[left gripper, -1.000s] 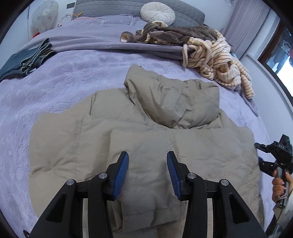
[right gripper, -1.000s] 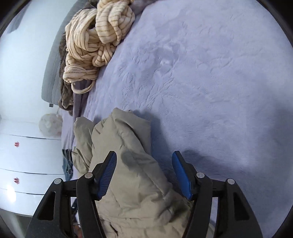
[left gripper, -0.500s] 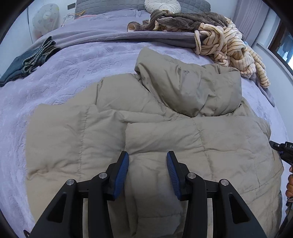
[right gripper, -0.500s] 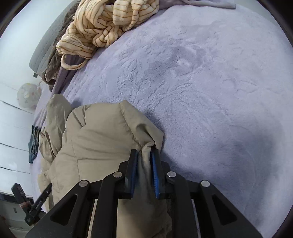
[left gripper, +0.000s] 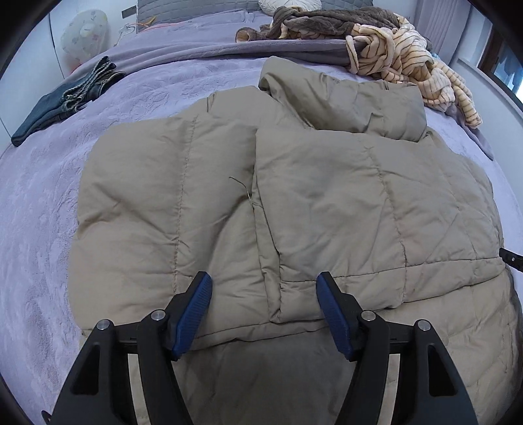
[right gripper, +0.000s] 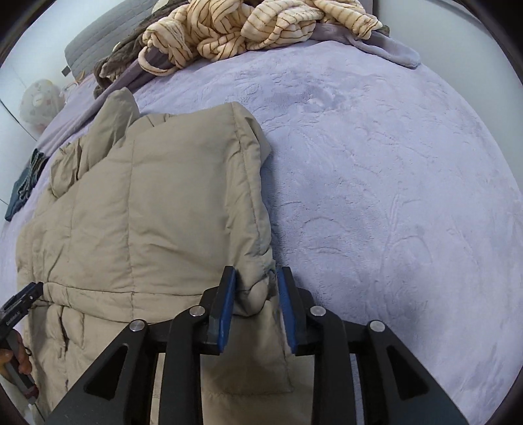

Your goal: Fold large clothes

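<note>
A lilac bed [left gripper: 39, 212] fills both views, with striped clothes [left gripper: 412, 62] heaped at upper right and jeans [left gripper: 65, 98] at upper left. Both your grippers have just opened: the left [left gripper: 264, 309] stands wide above the hem, the right [right gripper: 255, 305] has loosened around the corner it pinched half a second ago. The beige jacket [left gripper: 327, 196] lies centre frame, sides folded in, quilted and puffy.

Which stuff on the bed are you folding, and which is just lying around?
For the folding:
- beige puffer jacket
- left hand-held gripper, jaws just opened, hovering over the jacket
- right hand-held gripper, jaws just opened around the jacket's folded edge

Just lying about:
- striped cream garment
- brown fuzzy garment
- folded jeans
- round cushion
</note>
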`<state>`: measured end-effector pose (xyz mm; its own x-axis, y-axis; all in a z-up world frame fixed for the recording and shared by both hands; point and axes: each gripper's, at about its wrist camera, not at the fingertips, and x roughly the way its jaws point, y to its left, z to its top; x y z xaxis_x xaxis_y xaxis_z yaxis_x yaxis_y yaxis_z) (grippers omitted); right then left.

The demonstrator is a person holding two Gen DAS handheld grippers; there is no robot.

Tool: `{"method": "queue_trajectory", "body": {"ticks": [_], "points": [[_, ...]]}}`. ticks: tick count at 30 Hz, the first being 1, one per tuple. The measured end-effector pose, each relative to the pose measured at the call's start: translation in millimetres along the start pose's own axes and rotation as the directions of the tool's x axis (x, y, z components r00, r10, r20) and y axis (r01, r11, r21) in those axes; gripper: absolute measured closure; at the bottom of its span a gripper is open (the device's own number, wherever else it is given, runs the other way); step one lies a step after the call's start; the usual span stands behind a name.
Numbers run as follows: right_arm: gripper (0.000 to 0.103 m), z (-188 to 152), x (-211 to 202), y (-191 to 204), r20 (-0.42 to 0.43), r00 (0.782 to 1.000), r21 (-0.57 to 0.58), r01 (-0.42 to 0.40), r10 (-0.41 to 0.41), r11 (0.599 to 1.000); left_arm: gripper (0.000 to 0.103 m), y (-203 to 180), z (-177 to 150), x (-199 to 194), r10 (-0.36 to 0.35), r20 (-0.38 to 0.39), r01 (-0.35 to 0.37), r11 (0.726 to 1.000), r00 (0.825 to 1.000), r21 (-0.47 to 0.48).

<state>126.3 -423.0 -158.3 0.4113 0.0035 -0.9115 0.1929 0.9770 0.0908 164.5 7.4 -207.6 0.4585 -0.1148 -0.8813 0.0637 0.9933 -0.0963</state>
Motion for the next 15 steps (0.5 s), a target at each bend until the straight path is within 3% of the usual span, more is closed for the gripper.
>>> {"method": "queue_trajectory", "body": {"ticks": [7,15], "points": [[0.048,-2,-32,-6,-0.045,0.999,0.055,-0.012,0.014,0.998,0.035,7,-3,-29,0.023,-0.053,-0.025,0.999,0.998,-0.029],[0.033,-36,-64,2,-0.122,0.988,0.106,-0.078,0.091,0.991,0.035,4,-29,-67,0.010,-0.133,-0.014,1.000,0.991,-0.027]]}}
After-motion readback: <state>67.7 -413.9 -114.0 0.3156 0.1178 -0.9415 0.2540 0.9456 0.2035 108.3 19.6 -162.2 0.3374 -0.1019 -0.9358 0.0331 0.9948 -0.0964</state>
